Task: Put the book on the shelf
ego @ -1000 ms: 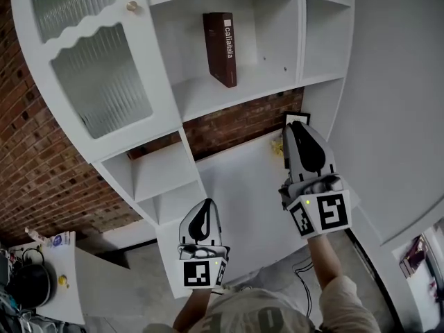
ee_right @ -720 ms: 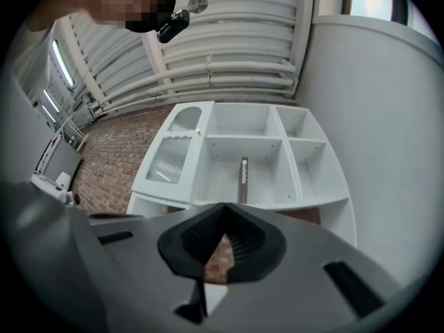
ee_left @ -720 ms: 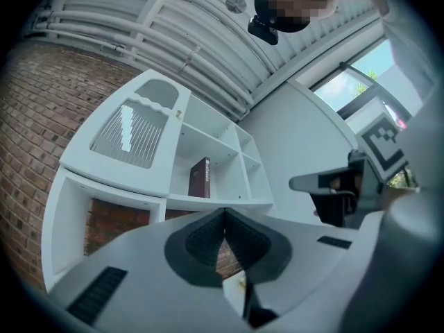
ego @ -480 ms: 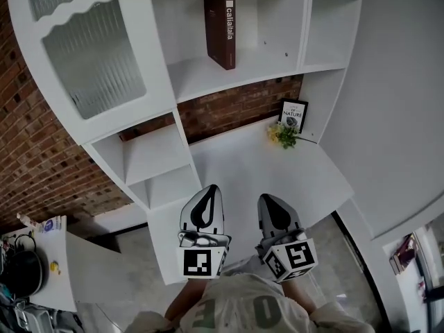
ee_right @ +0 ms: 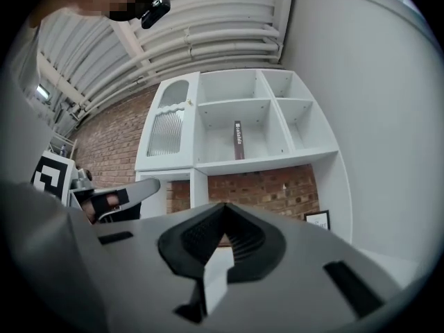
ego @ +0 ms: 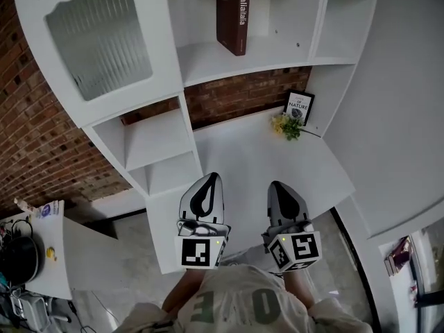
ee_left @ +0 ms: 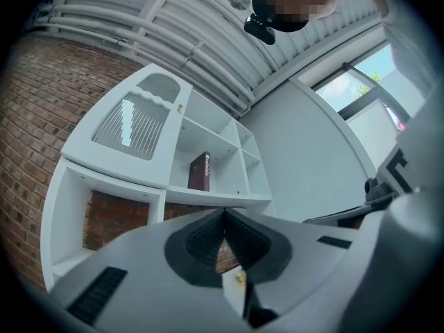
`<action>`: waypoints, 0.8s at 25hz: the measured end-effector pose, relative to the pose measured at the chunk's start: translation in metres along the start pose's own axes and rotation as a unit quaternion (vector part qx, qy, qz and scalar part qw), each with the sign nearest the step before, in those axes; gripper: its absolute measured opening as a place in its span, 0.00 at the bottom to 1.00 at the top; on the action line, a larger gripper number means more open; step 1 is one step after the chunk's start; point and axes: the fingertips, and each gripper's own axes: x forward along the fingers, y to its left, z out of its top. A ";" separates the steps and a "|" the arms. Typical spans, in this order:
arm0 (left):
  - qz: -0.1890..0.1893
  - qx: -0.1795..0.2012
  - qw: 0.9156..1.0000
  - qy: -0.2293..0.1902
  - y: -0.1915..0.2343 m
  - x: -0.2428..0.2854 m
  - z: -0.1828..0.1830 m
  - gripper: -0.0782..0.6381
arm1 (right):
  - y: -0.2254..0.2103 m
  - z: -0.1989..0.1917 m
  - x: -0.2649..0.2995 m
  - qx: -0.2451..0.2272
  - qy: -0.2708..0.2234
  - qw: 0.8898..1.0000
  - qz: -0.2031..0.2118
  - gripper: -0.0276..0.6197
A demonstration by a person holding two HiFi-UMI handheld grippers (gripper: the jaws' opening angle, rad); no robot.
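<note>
Two grippers hang low over the white desk's (ego: 263,165) near edge in the head view. My left gripper (ego: 211,178) and right gripper (ego: 278,185) are side by side and apart, with bare desk ahead. The book (ego: 232,16) stands upright on the shelf (ego: 208,61), spine outward, long axis vertical, with free shelf on both sides. A second ago my right gripper was up by the framed print (ego: 300,106); it has dropped beside the left.

Left gripper view: jaws together, empty, book (ee_left: 200,172) beyond.

Right gripper view: jaws together on nothing, book (ee_right: 238,139) ahead, upright.
</note>
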 end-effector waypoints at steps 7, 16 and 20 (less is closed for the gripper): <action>-0.006 -0.003 1.000 0.006 -0.003 0.007 -0.004 0.13 | -0.012 0.001 0.003 -0.014 0.006 1.000 -0.016 0.07; -0.007 -0.006 1.000 0.018 -0.004 0.009 -0.013 0.13 | -0.010 -0.004 0.007 -0.023 0.011 1.000 -0.012 0.06; -0.006 -0.009 1.000 0.022 -0.002 0.008 -0.015 0.13 | -0.010 -0.006 0.007 -0.023 0.013 1.000 -0.013 0.06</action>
